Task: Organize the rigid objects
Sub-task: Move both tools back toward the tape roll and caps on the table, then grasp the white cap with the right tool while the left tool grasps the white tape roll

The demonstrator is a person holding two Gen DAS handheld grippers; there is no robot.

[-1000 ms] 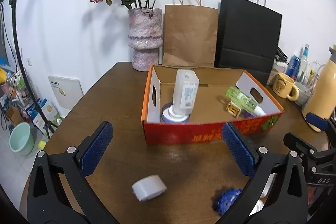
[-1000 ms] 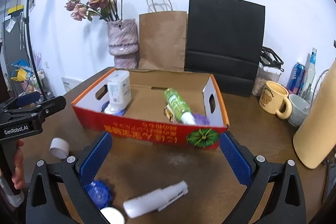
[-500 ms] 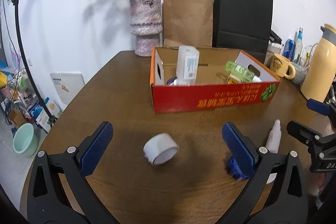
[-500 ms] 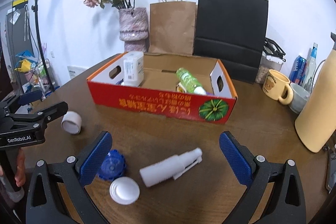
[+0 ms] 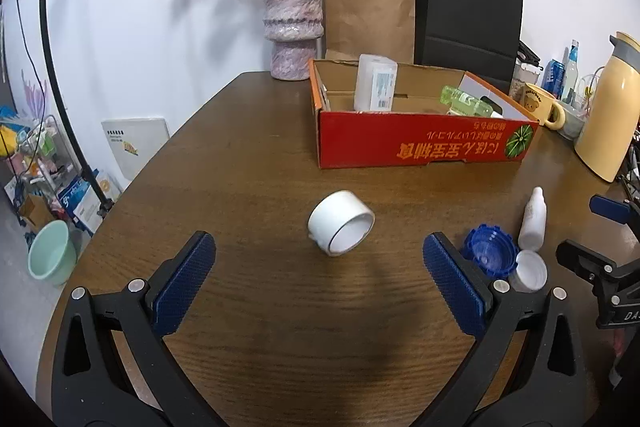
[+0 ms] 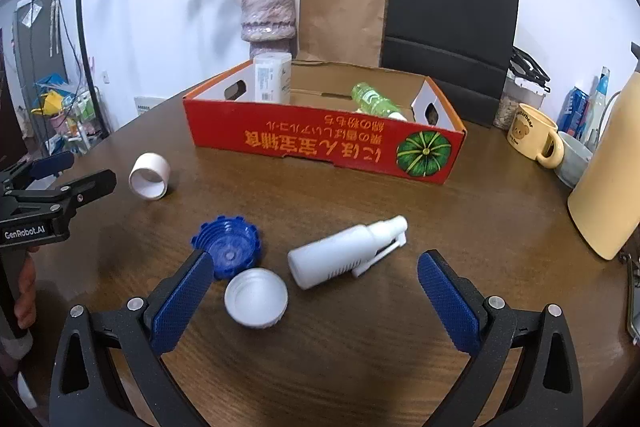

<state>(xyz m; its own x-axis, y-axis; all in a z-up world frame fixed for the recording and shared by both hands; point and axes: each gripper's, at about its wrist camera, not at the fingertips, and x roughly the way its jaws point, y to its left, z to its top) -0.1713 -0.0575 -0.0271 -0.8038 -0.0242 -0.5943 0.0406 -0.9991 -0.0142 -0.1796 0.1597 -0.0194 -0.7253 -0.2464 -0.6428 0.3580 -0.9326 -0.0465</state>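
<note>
Left wrist view: my left claw [image 5: 316, 281] is spread wide, nothing held, above the brown wooden bench [image 5: 240, 163]. White roll of tape [image 5: 341, 222] lies on its side just ahead, between my blue pads. To the right, close together: blue ridged plastic lid [image 5: 490, 253], small white round cap [image 5: 529, 270], white plastic spray bottle [image 5: 533, 219]. Red cardboard box [image 5: 420, 145] sits farther back, holding a white rectangular container [image 5: 375, 83] upright and a green bottle [image 5: 466, 101] lying down.

Right wrist view: my right claw [image 6: 314, 295] is also wide and empty. Spray bottle [image 6: 348, 253] lies on its side between the pads; white cap [image 6: 256, 297] touches the blue lid [image 6: 227, 245] near the left pad. Tape roll [image 6: 149, 175] is well off left, near the left claw [image 6: 56, 175]. Box [image 6: 320, 143] behind.
</note>
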